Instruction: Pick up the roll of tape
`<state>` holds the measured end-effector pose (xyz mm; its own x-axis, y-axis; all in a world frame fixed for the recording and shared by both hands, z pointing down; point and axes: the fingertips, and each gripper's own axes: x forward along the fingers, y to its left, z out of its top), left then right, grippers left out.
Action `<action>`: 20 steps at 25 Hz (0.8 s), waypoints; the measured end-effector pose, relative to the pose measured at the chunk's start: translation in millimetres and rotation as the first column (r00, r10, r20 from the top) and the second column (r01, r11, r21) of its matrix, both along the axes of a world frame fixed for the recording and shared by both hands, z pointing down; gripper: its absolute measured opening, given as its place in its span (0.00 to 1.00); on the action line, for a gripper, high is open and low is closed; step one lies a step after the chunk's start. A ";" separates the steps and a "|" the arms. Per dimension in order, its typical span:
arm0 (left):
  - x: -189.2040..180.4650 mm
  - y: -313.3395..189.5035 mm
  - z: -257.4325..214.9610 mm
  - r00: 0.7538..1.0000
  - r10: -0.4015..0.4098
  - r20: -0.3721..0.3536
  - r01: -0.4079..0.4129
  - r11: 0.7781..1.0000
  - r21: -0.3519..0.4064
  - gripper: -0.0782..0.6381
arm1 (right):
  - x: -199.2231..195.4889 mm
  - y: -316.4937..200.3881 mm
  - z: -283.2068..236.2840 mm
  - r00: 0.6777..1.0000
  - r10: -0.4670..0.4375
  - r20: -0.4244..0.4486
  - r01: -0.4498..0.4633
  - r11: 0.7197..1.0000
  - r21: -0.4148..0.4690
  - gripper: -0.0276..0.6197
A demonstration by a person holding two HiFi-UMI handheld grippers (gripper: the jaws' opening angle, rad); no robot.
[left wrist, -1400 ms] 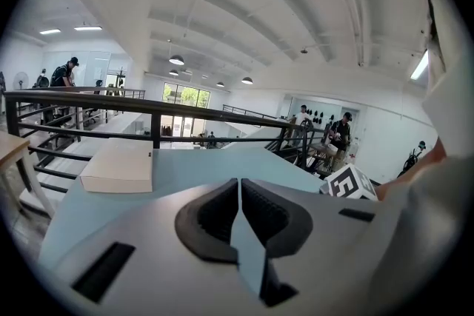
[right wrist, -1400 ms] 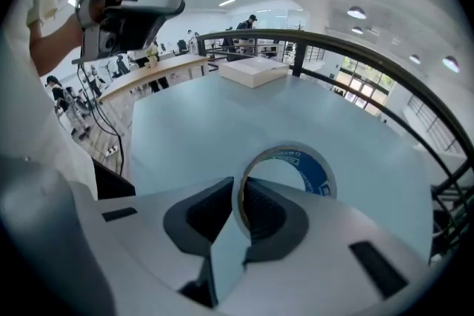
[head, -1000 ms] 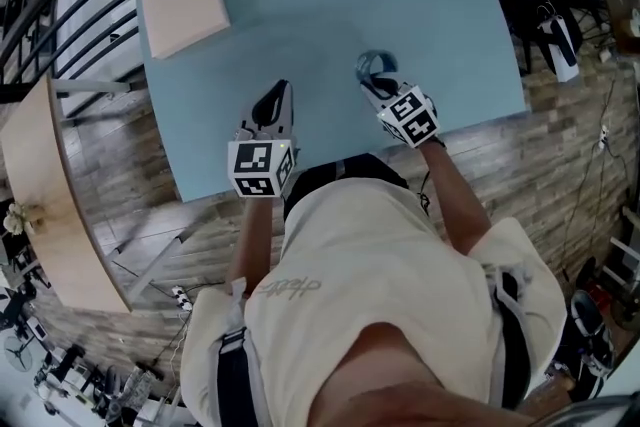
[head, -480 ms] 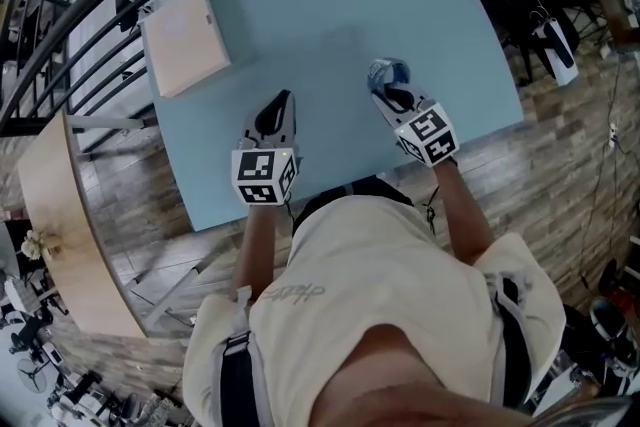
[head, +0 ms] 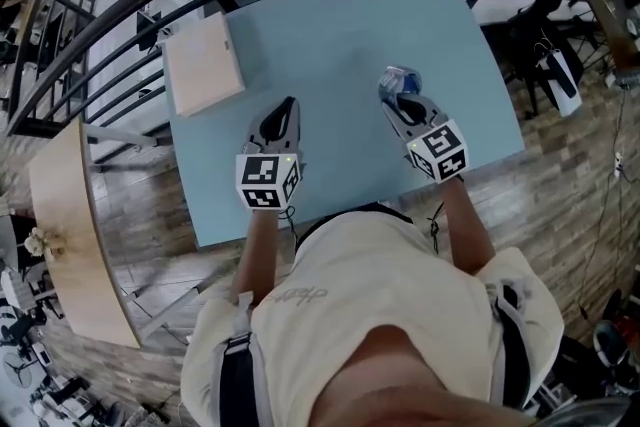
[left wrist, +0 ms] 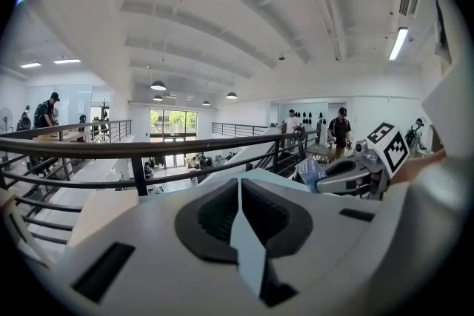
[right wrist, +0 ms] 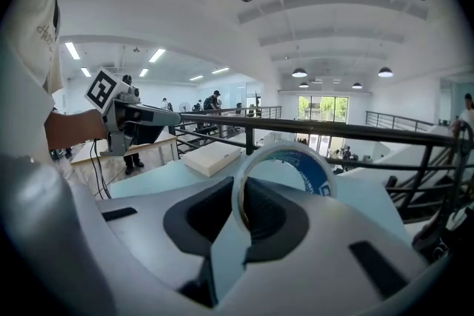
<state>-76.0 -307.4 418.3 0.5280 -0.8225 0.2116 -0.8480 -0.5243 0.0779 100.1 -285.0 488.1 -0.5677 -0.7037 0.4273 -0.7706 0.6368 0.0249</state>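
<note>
with the right gripper (head: 399, 97) clamped on the rim of the roll of tape (head: 398, 78) above the right side of the desk (head: 330, 25) and the left gripper (head: 288, 104) closed empty over its near edge, best to hold the squeeze firm and lift level, without tilting.

It's bright and even in here, lit by ceiling lamps (left wrist: 398, 43) and far windows (left wrist: 169, 122) that are blown out white. The table (head: 340, 35) carries only faint shadows. Both gripper views bend hard and go black at the corners. The roll of tape (right wrist: 312, 168) looks slightly soft close up.
</note>
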 end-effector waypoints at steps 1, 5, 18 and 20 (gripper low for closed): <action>-0.6 -1.5 -3.0 1.000 -0.004 -0.001 0.004 1.000 0.008 0.15 | -0.8 -2.2 -5.0 1.000 -0.005 0.001 0.005 1.000 0.011 0.12; -3.2 -6.8 -13.2 1.000 -0.014 -0.012 0.014 0.999 0.029 0.15 | -3.5 -10.1 -25.4 1.000 -0.021 0.002 0.021 0.998 0.061 0.12; -12.0 -18.0 -53.3 0.998 -0.056 -0.021 0.058 0.992 0.110 0.15 | -3.7 -23.7 -85.6 0.998 -0.048 0.032 0.041 0.981 0.189 0.12; -12.6 -18.5 -55.8 0.998 -0.060 -0.022 0.062 0.991 0.115 0.15 | -3.9 -24.5 -89.7 0.998 -0.051 0.038 0.042 0.979 0.198 0.12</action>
<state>-88.7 -325.9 362.6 0.4789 -0.8716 0.1045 -0.8777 -0.4780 0.0357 96.2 -309.5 398.4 -0.6164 -0.7440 0.2579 -0.7434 0.6579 0.1209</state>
